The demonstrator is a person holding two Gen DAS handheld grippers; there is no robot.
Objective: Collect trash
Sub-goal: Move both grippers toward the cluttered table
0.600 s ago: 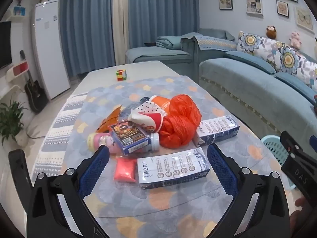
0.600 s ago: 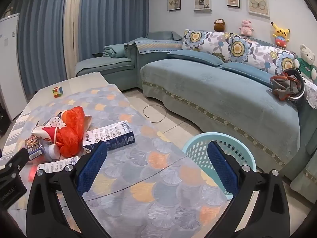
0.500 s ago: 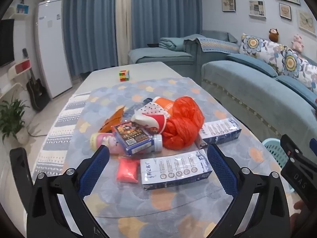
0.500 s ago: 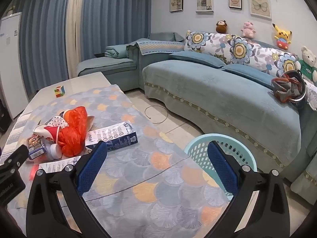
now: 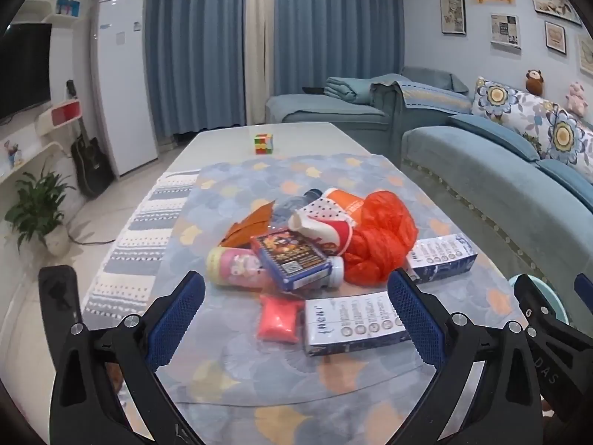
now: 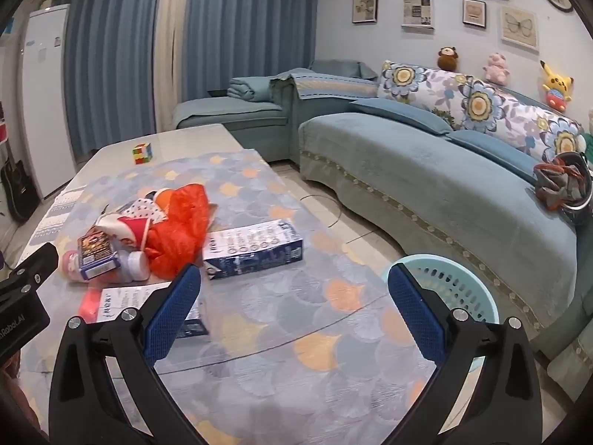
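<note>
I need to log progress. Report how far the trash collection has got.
Done: nothing visibly; what shows of the basket looks empty. In hand: nothing; the left gripper and right gripper are open. Left: the pile on the table, including the orange bag, both cartons and the pink bottle.

This is a home living room. A long blue sofa (image 6: 426, 170) with flowered cushions (image 6: 478, 107) runs along the wall, soft toys (image 6: 556, 85) sitting on its back and framed pictures (image 6: 478, 13) hanging above it. In front of the sofa stands a low table (image 5: 229, 137) under a patterned cloth. Beyond the table hang blue curtains (image 5: 333, 37), with a white fridge (image 5: 122, 78), a guitar (image 5: 89, 155) and a potted plant (image 5: 40, 207) farther off.
</note>
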